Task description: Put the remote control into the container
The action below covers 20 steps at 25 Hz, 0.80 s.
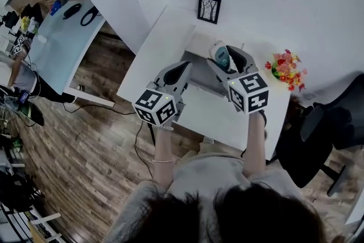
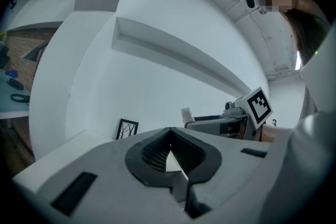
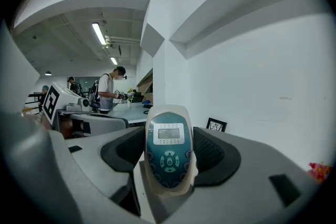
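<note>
Tabletop in white was occupied by a shallow container, over which both grippers were held, forearms extended side by side from the body. Right gripper was clamped on the remote control, kept upright between the pads, buttons turned toward the camera. Left gripper was pressed together on nothing, just beside the container.

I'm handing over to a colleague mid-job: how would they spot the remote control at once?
Find the white table with the framed picture at its far edge. Over it, the right gripper clamps the remote control upright between its jaws. It alone has a cream shell, teal face, small grey screen and round buttons.
</note>
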Tool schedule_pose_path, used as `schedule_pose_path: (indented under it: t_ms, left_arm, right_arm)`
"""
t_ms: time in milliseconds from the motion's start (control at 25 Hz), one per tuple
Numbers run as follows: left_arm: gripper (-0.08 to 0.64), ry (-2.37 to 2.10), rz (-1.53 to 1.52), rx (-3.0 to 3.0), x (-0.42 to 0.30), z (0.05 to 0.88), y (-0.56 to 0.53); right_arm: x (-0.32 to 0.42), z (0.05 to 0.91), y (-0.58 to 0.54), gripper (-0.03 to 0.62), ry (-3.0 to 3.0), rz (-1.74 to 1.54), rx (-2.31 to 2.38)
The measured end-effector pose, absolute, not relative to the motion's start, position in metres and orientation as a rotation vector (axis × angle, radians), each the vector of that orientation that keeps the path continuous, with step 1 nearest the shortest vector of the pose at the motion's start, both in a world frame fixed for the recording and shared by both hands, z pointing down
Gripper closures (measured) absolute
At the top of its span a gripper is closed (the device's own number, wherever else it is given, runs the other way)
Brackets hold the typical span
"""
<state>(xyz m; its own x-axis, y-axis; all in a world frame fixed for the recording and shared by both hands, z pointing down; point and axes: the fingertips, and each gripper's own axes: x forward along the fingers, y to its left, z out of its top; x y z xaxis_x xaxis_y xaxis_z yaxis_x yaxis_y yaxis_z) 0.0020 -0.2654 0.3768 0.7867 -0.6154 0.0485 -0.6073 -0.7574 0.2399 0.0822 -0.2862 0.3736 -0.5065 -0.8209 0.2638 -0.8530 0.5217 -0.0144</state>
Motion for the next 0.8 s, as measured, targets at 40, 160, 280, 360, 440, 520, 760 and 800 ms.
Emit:
schedule_pose_path:
  t_ms: [40, 160, 280, 360, 440, 520, 760, 800]
  left_arm:
    - [0.557, -0.955, -0.046, 2.729, 0.003, 0.38, -0.266]
    - [0.557, -0.956, -0.022, 2.71, 0.003, 0.39, -0.269]
    - [0.557, -0.947, 0.008, 2.685, 0.002, 0.402, -0.274]
    - [0.557, -0.937, 0.023, 2.672, 0.003, 0.409, -0.279]
    - [0.557, -0.932, 0.026, 2.652, 0.003, 0.417, -0.284]
    - [0.557, -0.922, 0.038, 2.638, 0.003, 0.424, -0.291]
    - [0.557, -0.893, 0.094, 2.577, 0.001, 0.451, -0.301]
    - [0.557, -0.89, 0.101, 2.568, 0.0, 0.455, -0.303]
  right_arm:
    - [0.084, 0.376, -0.288, 0.31, -2.535, 0.215, 1.417]
    - [0.084, 0.385, -0.294, 0.31, -2.515, 0.23, 1.404]
    - [0.081, 0.399, -0.297, 0.31, -2.494, 0.258, 1.383]
    - [0.08, 0.409, -0.299, 0.31, -2.481, 0.287, 1.366]
    - [0.081, 0.419, -0.304, 0.31, -2.465, 0.316, 1.353]
    - [0.081, 0.429, -0.311, 0.31, -2.443, 0.344, 1.345]
    - [0.069, 0.472, -0.323, 0.31, -2.383, 0.456, 1.277]
    - [0.067, 0.478, -0.325, 0.31, -2.376, 0.475, 1.261]
